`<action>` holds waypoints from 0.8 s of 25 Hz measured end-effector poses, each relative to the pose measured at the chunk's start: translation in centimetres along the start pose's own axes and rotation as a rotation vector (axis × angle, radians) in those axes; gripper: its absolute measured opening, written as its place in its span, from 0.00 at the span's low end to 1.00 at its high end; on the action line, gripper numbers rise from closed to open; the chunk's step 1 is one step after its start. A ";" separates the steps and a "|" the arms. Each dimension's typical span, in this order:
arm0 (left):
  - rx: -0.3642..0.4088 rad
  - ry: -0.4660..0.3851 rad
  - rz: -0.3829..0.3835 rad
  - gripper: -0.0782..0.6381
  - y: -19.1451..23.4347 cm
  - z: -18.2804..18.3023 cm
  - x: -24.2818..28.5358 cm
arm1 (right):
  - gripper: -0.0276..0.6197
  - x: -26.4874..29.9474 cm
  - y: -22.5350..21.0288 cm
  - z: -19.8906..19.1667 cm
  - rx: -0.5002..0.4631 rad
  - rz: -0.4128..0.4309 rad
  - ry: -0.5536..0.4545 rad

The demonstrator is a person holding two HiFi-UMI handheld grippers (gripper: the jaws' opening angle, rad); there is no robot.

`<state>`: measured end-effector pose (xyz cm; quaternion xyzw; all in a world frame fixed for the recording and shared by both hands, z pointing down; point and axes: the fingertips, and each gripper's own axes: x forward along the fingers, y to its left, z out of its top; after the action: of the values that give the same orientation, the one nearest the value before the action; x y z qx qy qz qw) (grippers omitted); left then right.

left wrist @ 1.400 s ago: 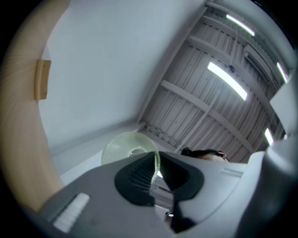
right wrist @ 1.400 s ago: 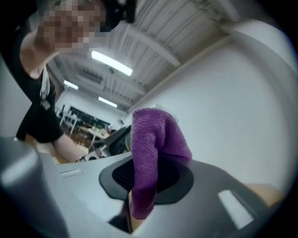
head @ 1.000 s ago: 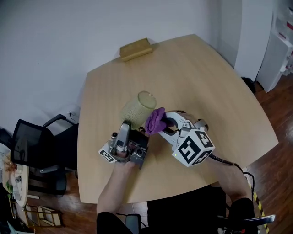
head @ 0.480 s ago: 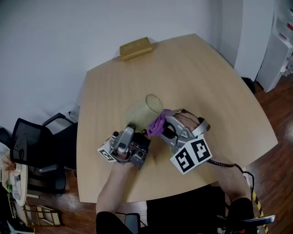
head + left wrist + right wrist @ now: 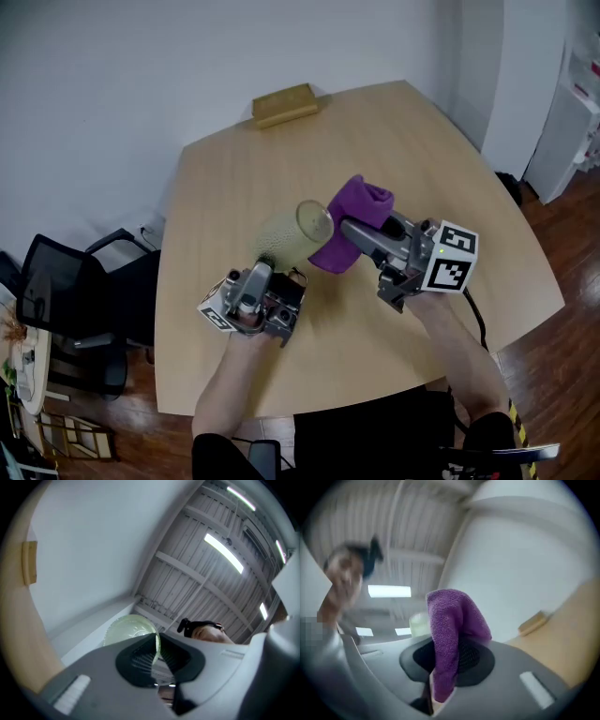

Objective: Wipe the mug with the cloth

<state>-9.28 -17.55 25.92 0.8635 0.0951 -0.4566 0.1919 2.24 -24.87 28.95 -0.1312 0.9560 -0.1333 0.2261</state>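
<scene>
A pale green textured mug (image 5: 286, 239) is held tilted above the table, its mouth facing right. My left gripper (image 5: 289, 278) grips its rim; in the left gripper view the mug (image 5: 127, 631) has its thin wall between the pads, and the left gripper (image 5: 157, 654) is closing its jaws on it. My right gripper (image 5: 354, 232) is shut on a purple cloth (image 5: 358, 208), which sits just right of the mug's mouth and drapes over the jaws. In the right gripper view the cloth (image 5: 452, 625) stands up between the pads of the right gripper (image 5: 445, 663), with the mug (image 5: 419, 623) behind it.
The wooden table (image 5: 431, 169) has a yellow-brown block (image 5: 286, 104) at its far edge, also seen as the block (image 5: 29, 562) and the block (image 5: 533, 621). A black office chair (image 5: 58, 292) stands at the left, white shelving at the right.
The right gripper has swung up and to the right with the cloth, from the mug's side to beside its mouth. The mug has turned its mouth rightward; the left gripper barely moved.
</scene>
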 end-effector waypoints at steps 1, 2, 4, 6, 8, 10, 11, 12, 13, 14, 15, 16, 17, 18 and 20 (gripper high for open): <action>-0.003 0.011 0.000 0.17 0.0 -0.2 -0.1 | 0.13 -0.5 -0.1 1.4 0.188 0.080 -0.125; -0.006 0.021 0.000 0.17 -0.1 -0.4 -0.1 | 0.12 -0.7 0.1 2.2 0.343 0.164 -0.215; -0.010 0.049 -0.006 0.17 -0.1 -1.2 0.2 | 0.13 -0.3 1.0 2.2 0.570 0.307 -0.288; -0.012 0.076 -0.018 0.17 -0.3 -2.0 1.1 | 0.13 0.4 2.0 1.2 0.706 0.393 -0.285; -0.011 0.087 -0.027 0.17 -0.5 -2.2 1.6 | 0.12 1.0 2.0 -0.1 0.776 0.400 -0.260; -0.002 0.098 -0.030 0.17 -0.6 -2.3 1.6 | 0.12 1.5 1.7 -1.7 0.786 0.355 -0.202; 0.000 0.105 -0.032 0.17 -0.7 -2.5 1.6 | 0.12 1.7 1.5 -2.6 0.789 0.333 -0.172; 0.003 0.112 -0.036 0.18 -0.8 -2.7 1.7 | 0.12 2.0 1.5 -3.6 0.798 0.316 -0.143; 0.008 0.121 -0.039 0.18 -0.9 -2.9 1.8 | 0.12 2.3 1.5 -4.6 0.809 0.301 -0.110; 0.015 0.128 -0.041 0.18 -1.0 -3.1 1.9 | 0.12 2.5 1.6 -5.6 0.820 0.285 -0.072; 0.021 0.131 -0.040 0.18 -1.0 -3.1 1.9 | 0.12 2.7 1.7 -6.6 0.827 0.268 -0.035; 0.026 0.124 -0.038 0.18 -0.9 -3.1 1.8 | 0.12 2.8 1.7 -7.1 0.832 0.253 -0.007; 0.028 0.105 -0.035 0.17 -0.8 -2.8 1.6 | 0.12 2.7 1.6 -7.2 0.831 0.242 0.003; 0.030 0.076 -0.033 0.17 -0.6 -2.2 1.1 | 0.12 2.4 1.4 -6.6 0.827 0.240 -0.012; 0.041 0.013 -0.030 0.17 -0.5 -0.9 -0.1 | 0.13 1.3 0.9 -3.8 0.822 0.280 -0.126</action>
<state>-8.83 -16.73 26.34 0.8688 0.0999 -0.4555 0.1666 -0.85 -23.75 31.42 0.0927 0.8165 -0.4622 0.3333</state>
